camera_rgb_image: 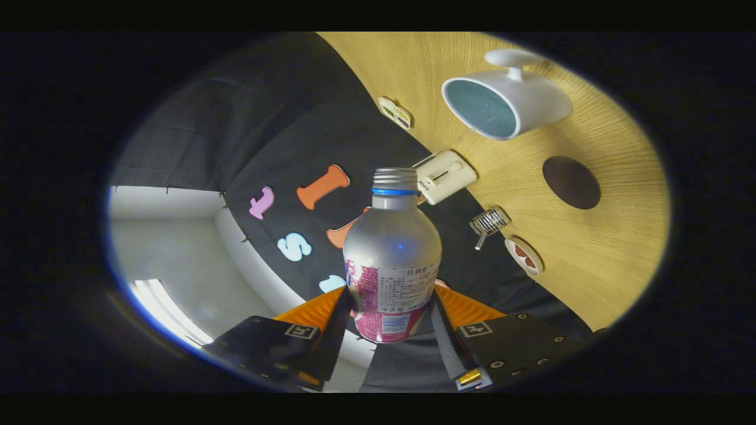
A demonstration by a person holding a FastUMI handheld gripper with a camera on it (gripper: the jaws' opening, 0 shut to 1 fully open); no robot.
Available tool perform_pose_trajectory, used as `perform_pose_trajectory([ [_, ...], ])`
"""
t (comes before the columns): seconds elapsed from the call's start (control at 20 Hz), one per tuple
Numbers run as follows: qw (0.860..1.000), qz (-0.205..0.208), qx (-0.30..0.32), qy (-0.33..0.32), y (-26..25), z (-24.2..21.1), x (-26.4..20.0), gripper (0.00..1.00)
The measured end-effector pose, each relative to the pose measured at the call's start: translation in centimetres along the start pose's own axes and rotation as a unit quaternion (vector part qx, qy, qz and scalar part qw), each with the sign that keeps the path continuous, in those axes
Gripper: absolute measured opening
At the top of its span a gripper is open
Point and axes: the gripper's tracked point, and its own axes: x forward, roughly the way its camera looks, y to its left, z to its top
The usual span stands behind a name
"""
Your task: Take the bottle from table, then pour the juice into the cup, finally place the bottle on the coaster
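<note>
A silver bottle [392, 248] with a pink label and a blue ring under its threaded neck sits between my fingers, and my gripper [390, 313] is shut on its lower body. The whole view is rolled over, so the wooden table [596, 248] stands up on the right. The bottle's mouth points past the toaster, short of the cup. A white cup [507, 99] with a blue inside and a handle stands on the table beyond the bottle's top. The dark round coaster [571, 182] lies on the wood nearer to me than the cup.
A small cream toaster [444, 175] sits at the table's edge just beyond the bottle's mouth. A little wire basket [489, 222], a small dish [524, 255] with brown pieces and a small flat box [395, 112] lie along the same edge.
</note>
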Motion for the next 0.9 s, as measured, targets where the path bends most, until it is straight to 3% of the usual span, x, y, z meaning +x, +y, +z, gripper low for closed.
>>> perform_pose_trajectory([
  [0.55, 1.000, -0.013, 0.003, -0.026, -2.3, 2.3, 0.0, 0.71],
  [0.75, 0.999, -0.019, -0.018, -0.028, -2.9, 2.6, -0.1, 0.71],
  [0.9, 0.997, -0.032, -0.067, -0.026, -3.1, 2.4, -0.2, 0.71],
])
